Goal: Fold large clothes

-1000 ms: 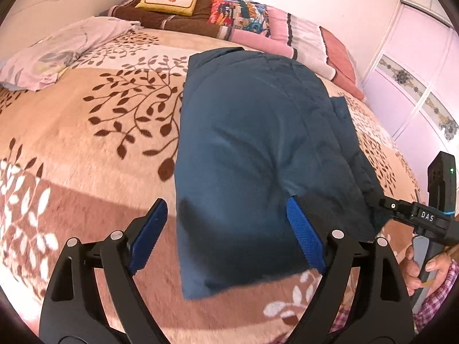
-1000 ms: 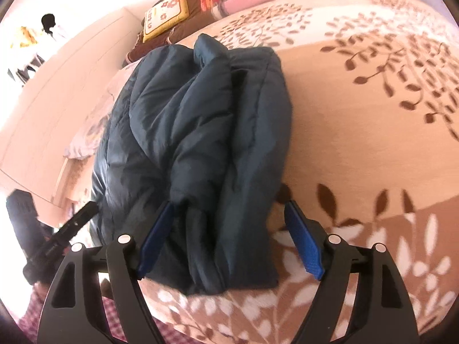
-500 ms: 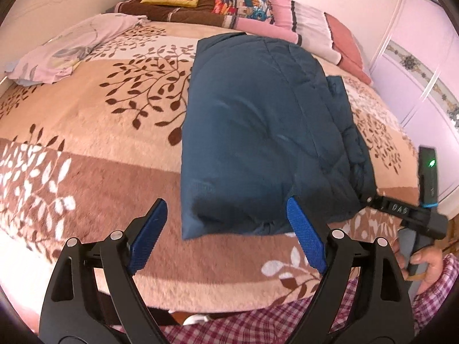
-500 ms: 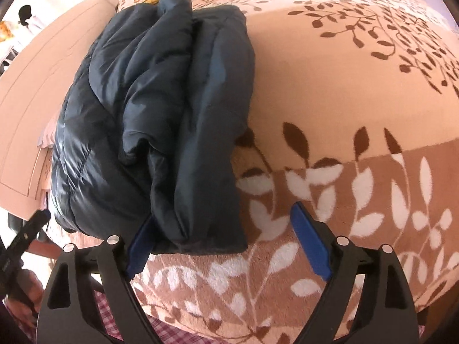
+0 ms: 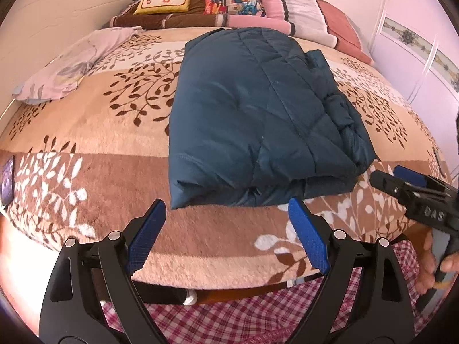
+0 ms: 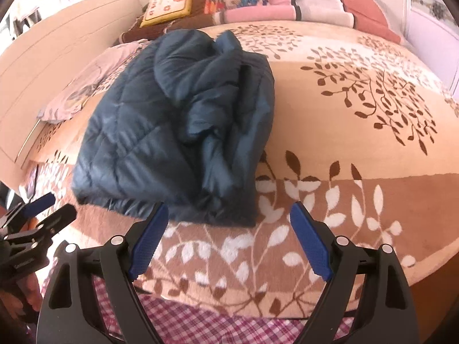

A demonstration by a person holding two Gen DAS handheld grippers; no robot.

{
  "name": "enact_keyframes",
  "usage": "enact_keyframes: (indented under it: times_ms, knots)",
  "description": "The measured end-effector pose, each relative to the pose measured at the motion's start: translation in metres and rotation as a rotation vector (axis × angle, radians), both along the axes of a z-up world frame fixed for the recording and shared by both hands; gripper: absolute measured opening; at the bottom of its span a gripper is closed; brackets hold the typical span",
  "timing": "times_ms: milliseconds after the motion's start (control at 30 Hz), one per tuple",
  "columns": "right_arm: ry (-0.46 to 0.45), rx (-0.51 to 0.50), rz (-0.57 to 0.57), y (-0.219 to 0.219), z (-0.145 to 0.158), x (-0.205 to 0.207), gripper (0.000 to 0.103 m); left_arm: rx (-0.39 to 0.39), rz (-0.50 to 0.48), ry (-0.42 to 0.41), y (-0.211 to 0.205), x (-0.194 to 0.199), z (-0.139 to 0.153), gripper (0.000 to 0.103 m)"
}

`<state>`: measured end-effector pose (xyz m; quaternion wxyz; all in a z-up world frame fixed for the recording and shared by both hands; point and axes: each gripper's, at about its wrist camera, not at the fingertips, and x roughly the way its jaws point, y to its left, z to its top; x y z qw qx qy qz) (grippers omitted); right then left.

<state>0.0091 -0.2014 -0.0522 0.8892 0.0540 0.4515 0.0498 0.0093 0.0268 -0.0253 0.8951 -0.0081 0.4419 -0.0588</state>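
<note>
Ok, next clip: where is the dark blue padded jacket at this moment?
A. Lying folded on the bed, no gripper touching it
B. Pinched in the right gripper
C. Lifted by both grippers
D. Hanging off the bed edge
A: the dark blue padded jacket lies folded on the leaf-patterned blanket, and the left gripper and right gripper both stand open, clear of it.

Bed cover: I see a plush beige and brown blanket with leaf and branch print (image 5: 120, 132) over the whole bed.
Far end: a yellow square cushion with orange flowers (image 5: 165, 0), a bright cartoon-print pillow (image 5: 233, 0), a pink striped folded blanket (image 5: 289, 14).
Far left: a crumpled pale lilac pillowcase (image 5: 71, 66).
Right: white wardrobe doors with ornate trim (image 5: 416, 46).
Near: red and white checked fabric (image 5: 243, 318).
</note>
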Motion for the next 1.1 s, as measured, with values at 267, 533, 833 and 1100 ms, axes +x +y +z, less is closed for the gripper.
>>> enact_keyframes:
  times_ms: [267, 533, 833, 1100]
  knots:
    - [-0.027, -0.034, 0.027, 0.021, 0.004, -0.035, 0.084, 0.008, 0.039, 0.01, -0.002, -0.01, -0.001, 0.086]
    - [-0.019, -0.106, 0.09, 0.045, -0.007, -0.058, 0.084, 0.013, 0.053, 0.0, -0.005, -0.02, 0.002, 0.086]
    - [-0.024, -0.122, 0.118, 0.053, -0.008, -0.064, 0.084, 0.007, 0.054, 0.02, -0.005, -0.027, -0.002, 0.086]
    - [-0.018, -0.133, 0.141, 0.061, -0.009, -0.066, 0.084, -0.004, 0.084, 0.033, 0.002, -0.031, -0.005, 0.086]
